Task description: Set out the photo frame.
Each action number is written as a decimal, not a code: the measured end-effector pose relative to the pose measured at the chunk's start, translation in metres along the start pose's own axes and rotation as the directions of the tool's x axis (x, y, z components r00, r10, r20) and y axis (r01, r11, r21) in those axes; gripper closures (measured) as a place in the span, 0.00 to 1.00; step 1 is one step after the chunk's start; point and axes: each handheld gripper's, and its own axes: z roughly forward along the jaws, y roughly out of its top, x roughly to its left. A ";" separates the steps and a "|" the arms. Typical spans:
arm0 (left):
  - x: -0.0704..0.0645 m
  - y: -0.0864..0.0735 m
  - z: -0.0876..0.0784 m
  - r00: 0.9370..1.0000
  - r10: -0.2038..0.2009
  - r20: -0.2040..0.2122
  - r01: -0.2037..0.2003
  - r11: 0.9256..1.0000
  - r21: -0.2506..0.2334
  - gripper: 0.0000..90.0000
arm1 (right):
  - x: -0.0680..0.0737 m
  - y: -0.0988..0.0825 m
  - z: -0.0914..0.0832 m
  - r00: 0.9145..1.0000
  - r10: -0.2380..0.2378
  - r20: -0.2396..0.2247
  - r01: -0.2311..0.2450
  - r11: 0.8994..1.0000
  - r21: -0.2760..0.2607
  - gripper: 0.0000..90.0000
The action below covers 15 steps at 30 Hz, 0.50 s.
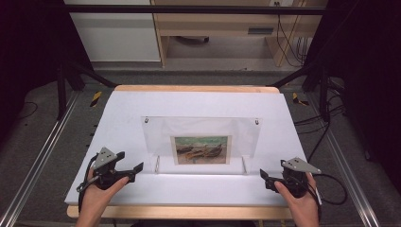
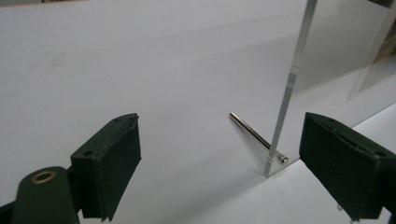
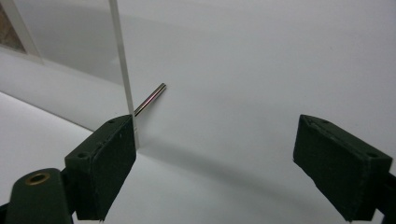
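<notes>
A clear acrylic picture frame (image 1: 201,135) stands upright on the white tabletop (image 1: 137,101), and a small painting of boats (image 1: 202,150) sits low in its middle. My left gripper (image 1: 131,161) rests just off the frame's lower left corner, open, with nothing between its pads. In the left gripper view the frame's edge (image 2: 289,84) and a metal support pin (image 2: 254,135) stand ahead of the left gripper (image 2: 219,163). My right gripper (image 1: 265,179) is off the lower right corner, open and empty. In the right gripper view the right gripper (image 3: 215,158) faces the frame's edge (image 3: 122,60) and a pin (image 3: 150,100).
Aluminium rails (image 1: 42,156) run along both sides of the table. Black cables (image 1: 326,123) lie on the floor at the right. A wooden desk (image 1: 222,23) stands beyond the table's far edge.
</notes>
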 end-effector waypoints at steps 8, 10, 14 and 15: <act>0.016 -0.004 -0.002 0.999 -0.003 -0.053 0.005 1.000 0.022 0.10 | -0.008 -0.001 0.003 1.000 0.011 0.020 -0.011 1.000 0.009 0.15; 0.020 -0.006 -0.002 0.996 0.024 -0.087 -0.020 0.999 0.046 0.08 | -0.011 -0.002 0.005 0.999 0.018 0.029 -0.019 1.000 0.018 0.16; 0.030 -0.009 0.000 0.985 0.066 -0.158 -0.051 0.994 0.094 0.07 | -0.016 -0.003 0.010 0.998 0.009 0.063 -0.011 0.999 0.040 0.17; 0.032 -0.010 0.000 0.985 0.055 -0.165 -0.039 0.995 0.094 0.07 | -0.017 -0.003 0.010 0.998 0.009 0.067 -0.012 0.999 0.044 0.17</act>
